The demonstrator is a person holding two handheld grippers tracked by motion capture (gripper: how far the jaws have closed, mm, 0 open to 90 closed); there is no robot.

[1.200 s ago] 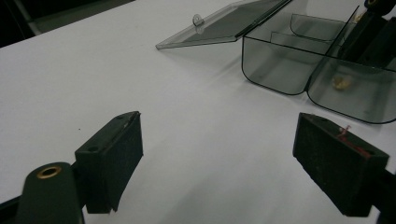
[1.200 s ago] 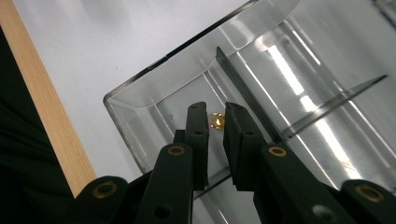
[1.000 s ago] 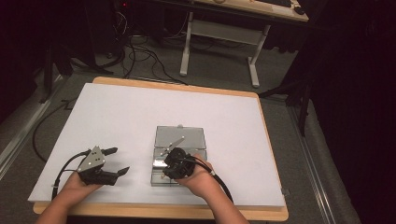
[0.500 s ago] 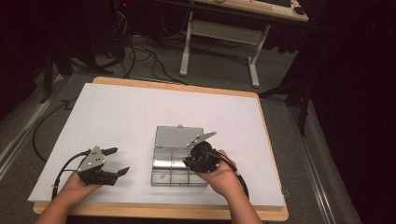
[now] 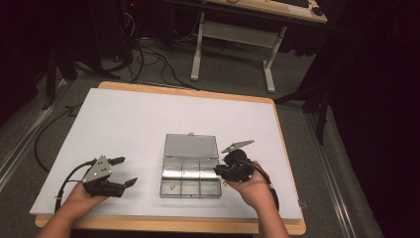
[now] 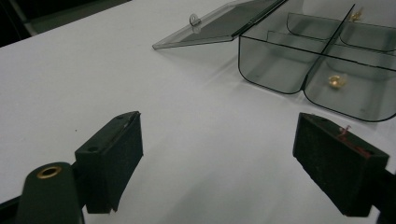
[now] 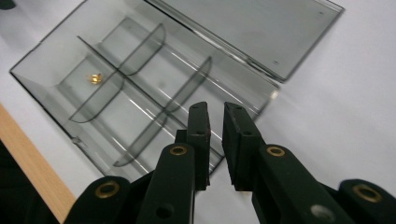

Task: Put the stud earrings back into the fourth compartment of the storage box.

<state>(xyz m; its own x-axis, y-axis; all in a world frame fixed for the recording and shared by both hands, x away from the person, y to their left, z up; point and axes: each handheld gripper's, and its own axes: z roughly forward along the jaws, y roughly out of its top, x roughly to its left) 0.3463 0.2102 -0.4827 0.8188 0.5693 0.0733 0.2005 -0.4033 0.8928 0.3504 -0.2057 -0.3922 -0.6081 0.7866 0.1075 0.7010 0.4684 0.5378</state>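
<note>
White table (image 5: 124, 124), clear box (image 5: 190, 171) between spread left fingers (image 5: 125, 172), nearly closed empty right fingers (image 5: 218, 171).

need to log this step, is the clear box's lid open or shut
Open. The lid of the clear box is swung back and lies flat on the white table, leaving the compartments uncovered.

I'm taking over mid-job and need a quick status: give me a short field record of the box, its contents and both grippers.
box: clear compartment box, on the white table sheet
lid: open, laid flat behind the box
contents: small gold piece in one compartment; a second gold piece farther off in another
left gripper: jaws wide apart, nothing between them, left of the box
right gripper: jaws nearly together, narrow gap, nothing visible between them, at the box's right end
</note>
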